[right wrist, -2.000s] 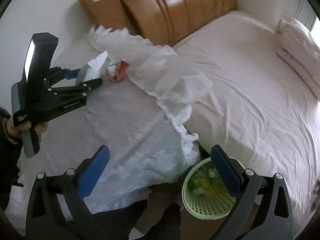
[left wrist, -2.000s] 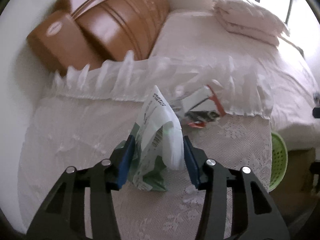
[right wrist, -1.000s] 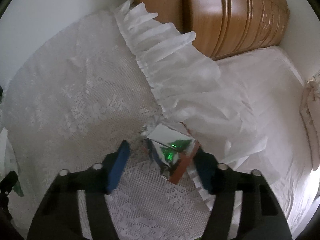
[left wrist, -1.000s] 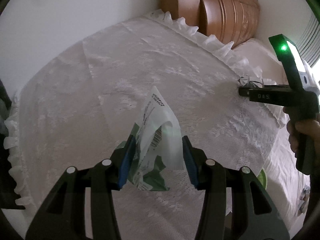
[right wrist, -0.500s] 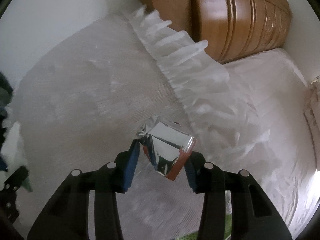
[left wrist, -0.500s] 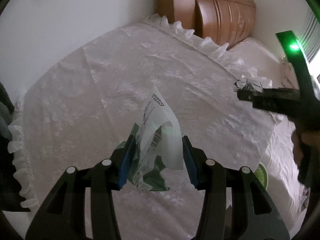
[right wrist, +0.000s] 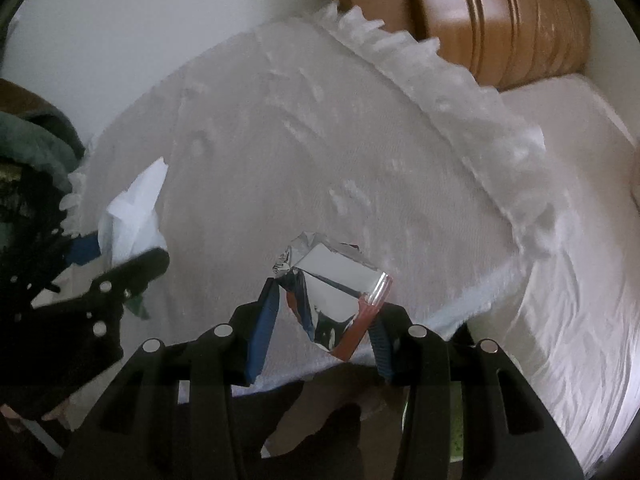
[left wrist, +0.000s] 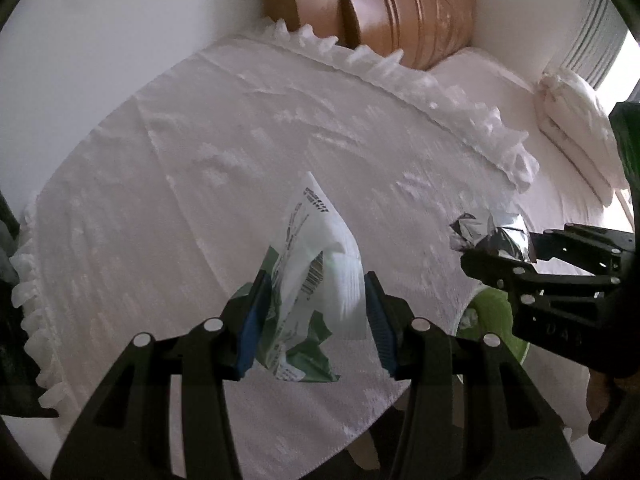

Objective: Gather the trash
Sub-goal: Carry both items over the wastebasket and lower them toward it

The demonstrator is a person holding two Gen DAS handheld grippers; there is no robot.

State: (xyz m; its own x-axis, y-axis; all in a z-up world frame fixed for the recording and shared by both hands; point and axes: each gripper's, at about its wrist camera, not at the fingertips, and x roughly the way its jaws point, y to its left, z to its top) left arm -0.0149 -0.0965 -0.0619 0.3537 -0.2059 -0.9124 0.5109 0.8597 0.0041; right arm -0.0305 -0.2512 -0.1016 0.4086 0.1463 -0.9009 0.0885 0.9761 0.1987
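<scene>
My left gripper (left wrist: 316, 304) is shut on a crumpled white-and-green wrapper (left wrist: 316, 280) and holds it above the lace-covered table (left wrist: 240, 184). To its right, my right gripper (left wrist: 516, 256) carries a silver foil wrapper (left wrist: 492, 232) over the table's edge. In the right wrist view, the right gripper (right wrist: 324, 316) is shut on that foil wrapper (right wrist: 336, 280), which has a red edge. At the left of that view the left gripper (right wrist: 120, 268) shows with its white wrapper (right wrist: 132, 208). A green basket (left wrist: 496, 320) sits below, partly hidden by the right gripper.
A frilled white cloth (right wrist: 400, 140) covers the table. A brown wooden headboard (left wrist: 400, 12) stands behind it. The bed (right wrist: 580, 240) lies to the right, with folded bedding (left wrist: 572, 112) on it. Dark clothing (right wrist: 36, 140) sits at the table's left edge.
The right gripper has shut on the foil wrapper, lifted it off the cloth and carried it toward the table's near edge. The left gripper moved the same way with its wrapper, and the green basket came into view.
</scene>
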